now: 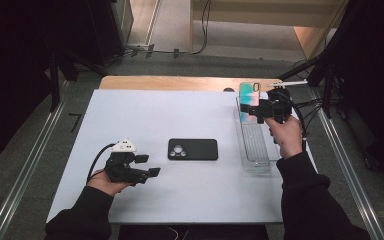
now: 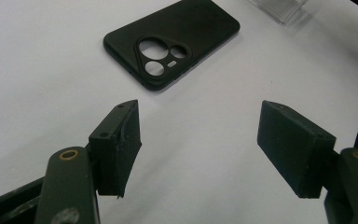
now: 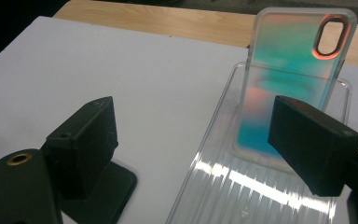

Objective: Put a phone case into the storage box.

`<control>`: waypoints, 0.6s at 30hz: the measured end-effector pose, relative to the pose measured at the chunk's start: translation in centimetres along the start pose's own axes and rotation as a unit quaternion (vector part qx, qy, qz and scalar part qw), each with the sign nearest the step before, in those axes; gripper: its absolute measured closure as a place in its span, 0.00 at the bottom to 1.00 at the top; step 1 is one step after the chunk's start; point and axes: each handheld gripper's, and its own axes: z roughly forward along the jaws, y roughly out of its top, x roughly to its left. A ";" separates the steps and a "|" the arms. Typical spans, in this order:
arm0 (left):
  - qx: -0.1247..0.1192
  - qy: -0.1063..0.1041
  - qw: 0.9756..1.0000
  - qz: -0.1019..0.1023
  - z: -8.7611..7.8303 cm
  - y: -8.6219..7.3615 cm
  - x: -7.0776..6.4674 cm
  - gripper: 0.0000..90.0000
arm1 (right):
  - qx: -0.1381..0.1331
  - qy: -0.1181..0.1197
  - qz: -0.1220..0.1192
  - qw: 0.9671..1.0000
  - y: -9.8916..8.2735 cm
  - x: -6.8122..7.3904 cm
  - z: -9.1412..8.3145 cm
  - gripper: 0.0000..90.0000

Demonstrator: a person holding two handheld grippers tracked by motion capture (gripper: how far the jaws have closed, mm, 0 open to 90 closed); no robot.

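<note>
The right gripper (image 1: 254, 111) hovers over the far end of a clear ribbed plastic tray (image 1: 254, 142) at the table's right side, jaws apart, with nothing between them. An iridescent clear-rimmed phone case (image 3: 291, 79) stands upright in that far end. The left gripper (image 1: 149, 165) rests near-left, jaws wide and empty, pointing at a black phone case (image 1: 192, 149) lying flat mid-table on the white table (image 1: 180, 195).

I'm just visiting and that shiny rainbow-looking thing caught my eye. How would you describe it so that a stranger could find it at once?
Start at the white table and go to the clear ribbed plastic tray along its right edge. At the tray's far end stands an iridescent phone case, upright, by the right gripper. Unlike the black phone case lying flat mid-table, it shimmers teal and pink and has an oval camera hole.
</note>
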 end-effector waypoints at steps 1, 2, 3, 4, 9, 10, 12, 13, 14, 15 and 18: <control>0.000 -0.001 1.000 0.000 0.0 0.1 0.0 0.34 | -0.001 0.006 -0.001 1.000 -0.2 0.1 -0.2 0.15; 0.000 -0.002 1.000 -0.001 0.0 0.1 0.1 0.34 | -0.002 0.010 -0.003 1.000 -0.4 0.3 -0.4 0.15; 0.000 -0.003 1.000 -0.003 0.0 0.2 0.1 0.34 | -0.002 0.015 -0.004 1.000 -0.6 0.5 -0.5 0.15; -0.002 -0.004 1.000 -0.006 0.0 0.2 0.1 0.34 | -0.001 0.021 -0.008 1.000 -0.7 0.6 -0.7 0.15; -0.001 -0.007 1.000 -0.008 0.1 0.6 0.1 0.34 | -0.006 0.035 -0.024 0.999 -1.5 1.5 -1.6 0.16; -0.001 -0.008 1.000 -0.006 0.1 0.7 0.1 0.34 | -0.007 0.039 -0.025 0.999 -1.7 1.6 -1.7 0.16; -0.002 -0.009 1.000 -0.007 0.1 0.8 0.1 0.34 | -0.008 0.054 -0.029 0.998 -2.2 1.9 -1.9 0.16; -0.002 -0.011 1.000 -0.007 0.1 0.8 0.1 0.34 | -0.007 0.058 -0.031 0.998 -2.5 2.0 -2.1 0.16; -0.003 -0.011 1.000 -0.006 0.2 0.9 0.1 0.34 | -0.004 0.059 -0.035 0.998 -2.8 2.2 -2.2 0.16; -0.002 -0.012 1.000 -0.006 0.2 0.9 0.1 0.34 | -0.003 0.064 -0.039 0.997 -3.0 2.3 -2.3 0.16; -0.002 -0.014 1.000 -0.004 0.2 1.0 0.1 0.34 | 0.000 0.082 -0.049 0.995 -3.7 2.7 -2.6 0.16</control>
